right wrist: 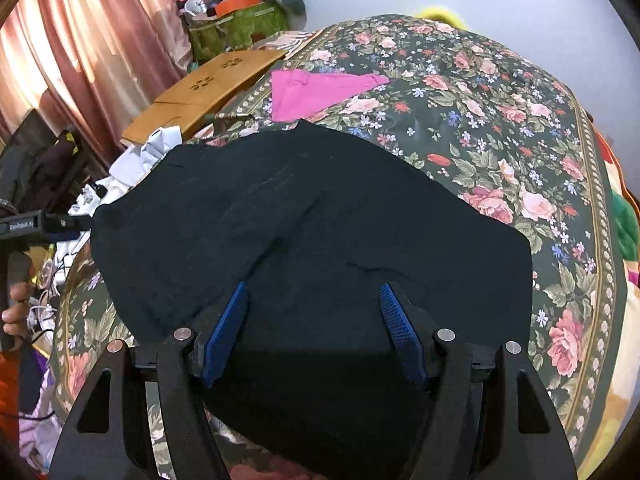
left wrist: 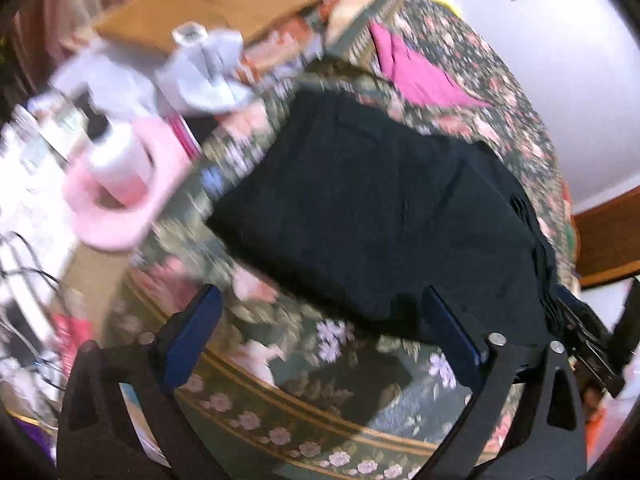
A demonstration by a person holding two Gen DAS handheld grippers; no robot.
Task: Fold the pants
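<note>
The black pants (right wrist: 304, 224) lie folded into a broad flat block on the floral bedspread (right wrist: 500, 152); they also show in the left wrist view (left wrist: 384, 208), which is blurred. My right gripper (right wrist: 314, 292) is open and empty, hovering just above the near part of the pants. My left gripper (left wrist: 320, 296) is open and empty, its right finger (left wrist: 448, 328) over the pants' near edge and its left finger (left wrist: 192, 332) over bare bedspread. The left gripper's body shows at the left edge of the right wrist view (right wrist: 36, 220).
A folded magenta garment (right wrist: 316, 92) lies beyond the pants on the bed. A wooden lap table (right wrist: 208, 88) and white cloth (right wrist: 148, 152) sit at the far left edge. A pink ring-shaped object (left wrist: 120, 196) and clutter lie left of the bed. Curtains (right wrist: 80, 52) hang at left.
</note>
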